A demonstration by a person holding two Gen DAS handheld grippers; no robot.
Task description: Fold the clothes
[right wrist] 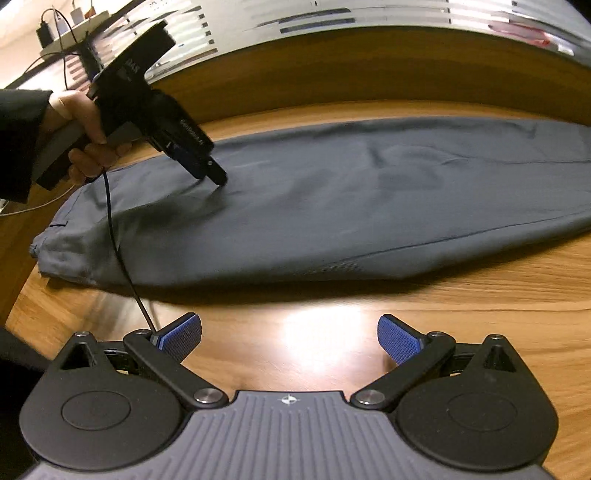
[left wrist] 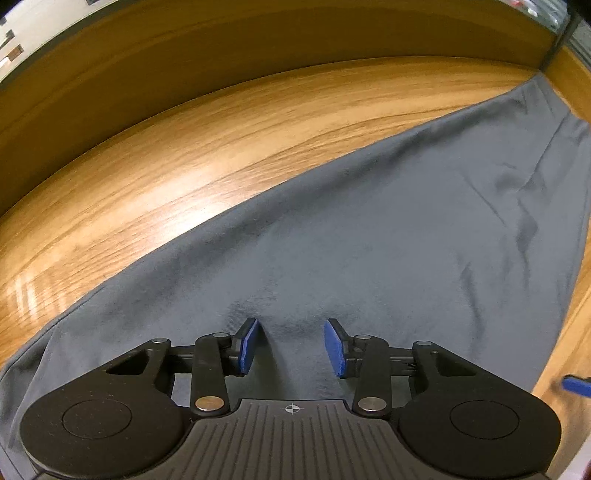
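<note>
Grey trousers lie flat and lengthwise on the wooden table, waistband at the left. In the left wrist view the trousers fill the lower right. My left gripper is open, its blue pads resting on or just above the cloth with nothing between them. It also shows in the right wrist view, tip down on the trousers near the waist end. My right gripper is wide open and empty over bare table, in front of the trousers' near edge.
The table has a raised wooden rim along its far side. A black cable hangs from the left gripper across the trousers' waist end. A shelf with chargers stands far left. A blue finger pad of the right gripper shows at the right edge.
</note>
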